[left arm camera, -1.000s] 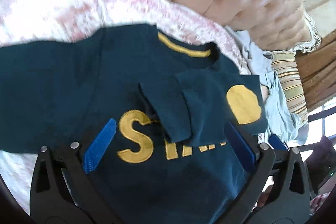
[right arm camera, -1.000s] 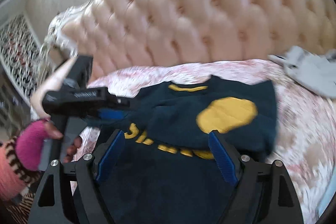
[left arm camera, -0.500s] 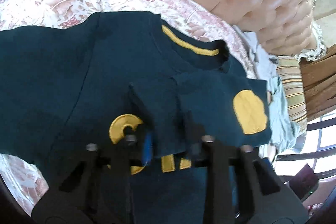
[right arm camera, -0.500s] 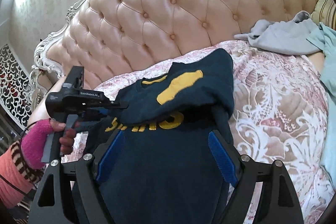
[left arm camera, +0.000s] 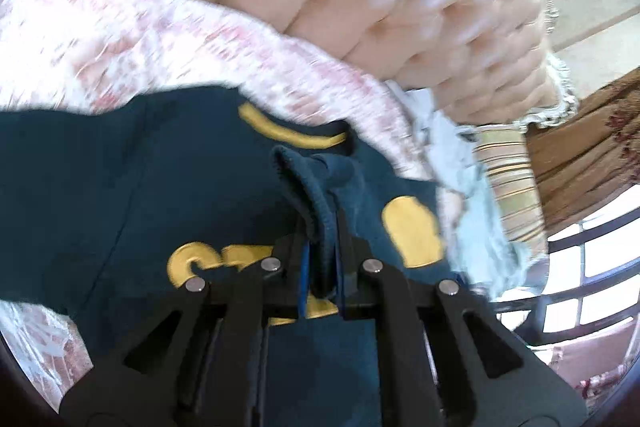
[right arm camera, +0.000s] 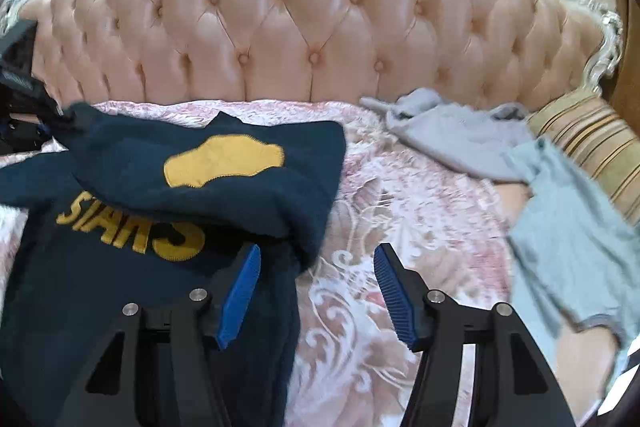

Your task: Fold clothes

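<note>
Left tongs (left arm camera: 322, 267) were clenched on sweater (left arm camera: 120, 179) cuff. Right tongs (right arm camera: 316, 291) hung released w/ nothing gripped, above bed (right arm camera: 400, 211).

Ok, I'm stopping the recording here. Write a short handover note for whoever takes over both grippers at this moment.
Left gripper: shut on the ribbed sleeve cuff of the navy STARS sweatshirt.
Right gripper: open, holding nothing, over the sweatshirt's edge and the pink floral bedspread.
Sweatshirt lies front up on the bed; the sleeve with the yellow elbow patch is folded across the chest.
Left to do: place the held cuff, fold the other sleeve, then the body. The grey garment and light blue garment near the headboard are unfolded.
</note>
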The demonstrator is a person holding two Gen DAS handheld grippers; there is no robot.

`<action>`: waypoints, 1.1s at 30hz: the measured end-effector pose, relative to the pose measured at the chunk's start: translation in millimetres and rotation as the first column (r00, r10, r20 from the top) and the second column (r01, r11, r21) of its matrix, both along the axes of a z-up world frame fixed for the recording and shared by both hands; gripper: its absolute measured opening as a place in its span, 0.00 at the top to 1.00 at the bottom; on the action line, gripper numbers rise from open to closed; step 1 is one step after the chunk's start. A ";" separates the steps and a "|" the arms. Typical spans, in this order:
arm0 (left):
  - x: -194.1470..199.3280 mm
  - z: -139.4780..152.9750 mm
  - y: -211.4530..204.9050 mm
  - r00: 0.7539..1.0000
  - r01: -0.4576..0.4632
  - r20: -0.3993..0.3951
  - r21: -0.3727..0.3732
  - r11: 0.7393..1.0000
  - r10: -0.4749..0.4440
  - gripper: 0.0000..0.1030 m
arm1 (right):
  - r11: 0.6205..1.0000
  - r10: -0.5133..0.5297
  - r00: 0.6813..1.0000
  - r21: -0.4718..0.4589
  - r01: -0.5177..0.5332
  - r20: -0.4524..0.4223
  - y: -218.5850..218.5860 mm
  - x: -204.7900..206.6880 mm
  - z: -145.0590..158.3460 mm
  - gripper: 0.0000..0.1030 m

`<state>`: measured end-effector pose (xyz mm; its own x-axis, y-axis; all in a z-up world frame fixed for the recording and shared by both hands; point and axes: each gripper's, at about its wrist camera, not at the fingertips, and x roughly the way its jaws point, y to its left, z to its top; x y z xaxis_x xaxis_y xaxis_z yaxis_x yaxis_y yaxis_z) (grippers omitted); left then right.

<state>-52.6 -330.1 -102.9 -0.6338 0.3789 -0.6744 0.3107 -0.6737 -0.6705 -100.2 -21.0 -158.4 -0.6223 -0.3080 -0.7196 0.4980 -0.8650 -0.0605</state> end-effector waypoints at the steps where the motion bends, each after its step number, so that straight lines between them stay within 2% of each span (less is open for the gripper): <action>1: -5.6 10.4 1.5 1.000 0.012 -0.016 -0.001 1.000 -0.012 0.89 | 1.000 0.015 1.000 0.005 -0.016 0.009 -4.8 -2.5 -1.8 0.42; 4: -13.4 35.9 3.2 0.997 0.030 -0.065 -0.004 1.000 -0.030 0.89 | 0.998 0.055 0.998 0.016 -0.055 0.009 -21.6 -4.2 -2.7 0.42; 6: -14.8 50.6 3.0 0.995 0.033 -0.097 -0.008 0.999 -0.034 0.89 | 0.998 0.038 0.999 0.053 -0.037 -0.008 -30.3 -10.9 -4.4 0.42; 7: -15.5 57.9 3.0 0.993 0.035 -0.112 -0.010 0.999 -0.036 0.89 | 0.999 0.007 1.000 0.052 -0.006 -0.012 -29.2 -16.3 -4.8 0.42; 10: -17.5 79.9 2.7 0.986 0.040 -0.160 -0.015 0.999 -0.042 0.89 | 0.991 -0.126 0.992 -0.041 0.126 0.002 -11.5 -34.2 0.0 0.41; 11: -14.2 82.0 -0.4 0.985 0.032 -0.166 -0.025 0.999 -0.036 0.89 | 0.982 -0.172 0.985 -0.076 0.171 -0.002 -3.6 -36.8 3.2 0.36; 12: -10.2 83.1 -4.1 0.985 0.023 -0.171 -0.036 0.999 -0.029 0.89 | 0.973 -0.209 0.978 -0.099 0.207 -0.009 2.3 -38.3 5.8 0.25; 13: -8.7 82.5 -6.9 0.985 0.015 -0.172 -0.039 0.999 -0.021 0.89 | 0.973 -0.217 0.976 -0.084 0.214 -0.027 1.7 -36.4 6.1 0.20; 15: -5.6 79.9 -14.1 0.985 -0.001 -0.174 -0.036 0.999 -0.005 0.89 | 0.989 -0.146 0.989 0.004 0.146 -0.026 -13.9 -31.7 -3.2 0.19; 17: -1.5 76.8 -23.0 0.985 -0.014 -0.174 -0.022 1.000 0.010 0.89 | 0.990 -0.093 0.995 0.105 0.095 -0.024 -26.2 -28.9 -15.6 0.19; 19: 1.7 74.0 -30.0 0.985 -0.025 -0.169 -0.019 1.000 0.021 0.89 | 0.988 -0.148 0.988 0.048 0.150 -0.032 -12.2 -30.6 -12.5 0.19; 21: 4.2 66.4 -33.8 0.989 -0.018 -0.148 -0.024 1.000 0.014 0.89 | 0.967 -0.248 0.968 -0.062 0.246 -0.033 10.5 -31.6 -3.1 0.19; 22: 4.7 61.1 -35.3 0.991 -0.018 -0.133 -0.028 0.999 0.014 0.89 | 0.960 -0.267 0.963 -0.088 0.264 -0.028 14.5 -31.6 -1.3 0.19; 25: 3.0 38.9 -40.9 0.996 -0.031 -0.080 -0.039 0.999 0.028 0.89 | 0.974 -0.225 0.973 0.003 0.225 -0.058 1.8 -30.8 -4.4 0.19; 27: 2.9 18.2 -42.0 0.999 -0.027 -0.036 -0.040 0.999 0.025 0.89 | 0.957 -0.270 0.962 -0.117 0.266 -0.025 17.6 -30.7 -0.2 0.19; 28: 2.8 7.7 -41.1 1.000 -0.022 -0.013 -0.049 0.999 0.021 0.89 | 0.945 -0.288 0.957 -0.152 0.288 0.027 23.0 -35.8 -4.8 0.19; 30: 3.6 -14.0 -38.3 0.999 -0.010 0.033 -0.065 0.998 0.012 0.89 | 0.951 -0.281 0.956 -0.112 0.290 0.085 22.9 -41.7 -15.9 0.19; 33: 7.5 -48.2 -33.1 0.995 0.001 0.101 -0.096 0.995 0.008 0.89 | 0.938 -0.288 0.953 -0.172 0.300 0.088 30.8 -36.6 -12.6 0.19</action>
